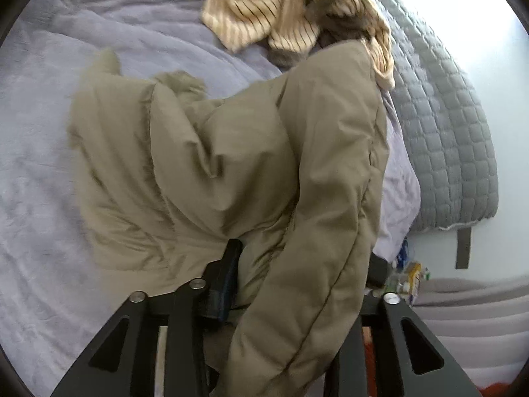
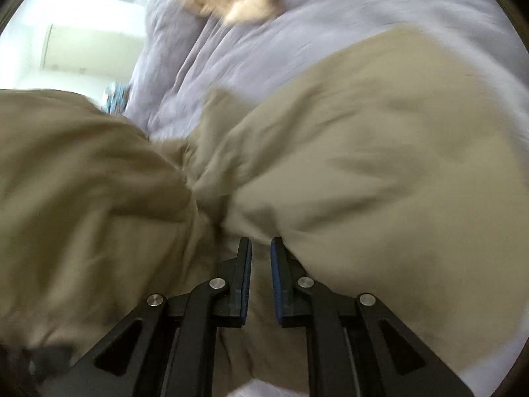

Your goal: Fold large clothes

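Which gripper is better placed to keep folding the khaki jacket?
Probably left: a khaki jacket fold drapes between the left gripper fingers. The right gripper, nearly closed, shows no fabric clearly pinched.

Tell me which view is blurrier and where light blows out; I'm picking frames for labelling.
Right wrist view: heavy motion smear over the coat and bed cover, only the claw crisp; wall at upper left washed out. Left wrist view: sharper, coat seams readable, striped garment slightly smeared; right-hand wall overexposed; fisheye bends both.
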The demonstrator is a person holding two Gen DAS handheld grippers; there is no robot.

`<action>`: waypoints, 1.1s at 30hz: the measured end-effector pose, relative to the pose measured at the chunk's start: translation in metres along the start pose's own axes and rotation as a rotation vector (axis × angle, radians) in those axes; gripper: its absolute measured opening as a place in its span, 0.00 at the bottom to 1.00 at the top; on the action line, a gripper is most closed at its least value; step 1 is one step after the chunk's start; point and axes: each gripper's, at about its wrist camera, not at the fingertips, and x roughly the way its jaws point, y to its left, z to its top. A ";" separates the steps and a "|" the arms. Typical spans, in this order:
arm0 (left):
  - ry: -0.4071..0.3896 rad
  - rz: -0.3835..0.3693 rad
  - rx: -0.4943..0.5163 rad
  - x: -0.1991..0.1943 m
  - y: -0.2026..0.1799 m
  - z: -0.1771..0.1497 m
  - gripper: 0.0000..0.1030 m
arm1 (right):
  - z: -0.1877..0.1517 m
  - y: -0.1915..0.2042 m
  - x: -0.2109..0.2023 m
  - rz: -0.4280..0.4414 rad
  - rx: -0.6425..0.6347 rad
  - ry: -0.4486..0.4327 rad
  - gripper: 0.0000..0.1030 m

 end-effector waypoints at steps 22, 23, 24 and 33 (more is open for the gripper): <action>0.267 -0.142 0.187 0.166 -0.054 0.046 0.74 | -0.120 -0.035 -0.127 0.096 0.028 -0.086 0.79; 0.267 -0.138 0.196 0.166 -0.056 0.046 0.74 | -0.120 -0.027 -0.124 0.136 0.024 -0.077 0.79; 0.266 -0.136 0.201 0.166 -0.057 0.047 0.74 | -0.119 -0.023 -0.120 0.158 0.026 -0.076 0.79; 0.011 -0.039 0.347 0.084 -0.080 0.052 0.74 | -0.097 -0.032 -0.071 -0.026 0.138 -0.058 0.21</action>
